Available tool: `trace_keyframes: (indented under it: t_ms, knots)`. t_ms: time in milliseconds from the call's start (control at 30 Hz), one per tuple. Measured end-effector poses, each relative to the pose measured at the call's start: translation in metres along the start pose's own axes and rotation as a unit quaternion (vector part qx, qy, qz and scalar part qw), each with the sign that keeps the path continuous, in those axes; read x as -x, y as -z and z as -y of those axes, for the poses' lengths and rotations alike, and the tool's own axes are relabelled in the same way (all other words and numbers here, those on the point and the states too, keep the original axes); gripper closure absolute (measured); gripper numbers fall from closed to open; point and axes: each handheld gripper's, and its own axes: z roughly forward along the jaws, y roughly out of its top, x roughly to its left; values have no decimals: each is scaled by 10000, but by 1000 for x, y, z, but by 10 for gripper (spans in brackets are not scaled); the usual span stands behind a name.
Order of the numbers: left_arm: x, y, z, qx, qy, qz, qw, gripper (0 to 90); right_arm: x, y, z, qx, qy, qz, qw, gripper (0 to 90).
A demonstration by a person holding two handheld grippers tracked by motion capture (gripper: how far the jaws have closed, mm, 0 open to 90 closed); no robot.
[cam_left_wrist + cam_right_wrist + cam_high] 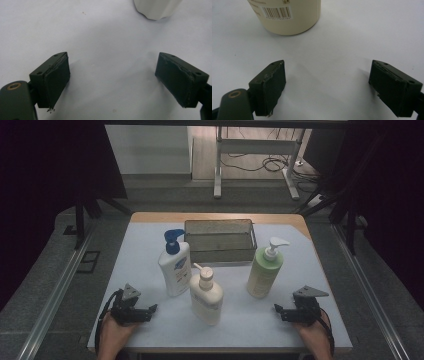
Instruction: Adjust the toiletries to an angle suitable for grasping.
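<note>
Three pump bottles stand mid-table: a white one with a blue pump (174, 268), a cream one (206, 296) in front of it, and a green one with a white pump (264, 272) to the right. My left gripper (151, 309) rests on the mat at the front left, pointing right, its jaws open on bare mat (112, 65). A pale bottle base (156, 8) sits ahead of it; which bottle I cannot tell. My right gripper (277, 309) lies at the front right, pointing left. It is open and empty (328, 68), facing the cream bottle's barcode side (287, 17).
A rectangular metal basket (220, 251) stands behind the bottles at the table's far side. A pale mat (250, 320) covers the tabletop. Beyond the table are a grey floor, a desk frame (218, 165) and cables. The person's hands hold the grippers at the near edge.
</note>
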Motion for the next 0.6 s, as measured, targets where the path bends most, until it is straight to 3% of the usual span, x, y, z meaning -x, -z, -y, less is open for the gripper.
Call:
trace_keyframes:
  t_ms: [267,367,600]
  knots:
    - [0,0,0,-4,19,5,10000,124,0,0,0,-5,-8,-5,10000,139]
    - [5,0,-2,-36,193,-95,9998,126,0,0,0,-7,-17,-8,10000,139]
    - [7,-1,-1,-1,177,-83,9998,122,0,0,0,-14,-20,-17,10000,139]
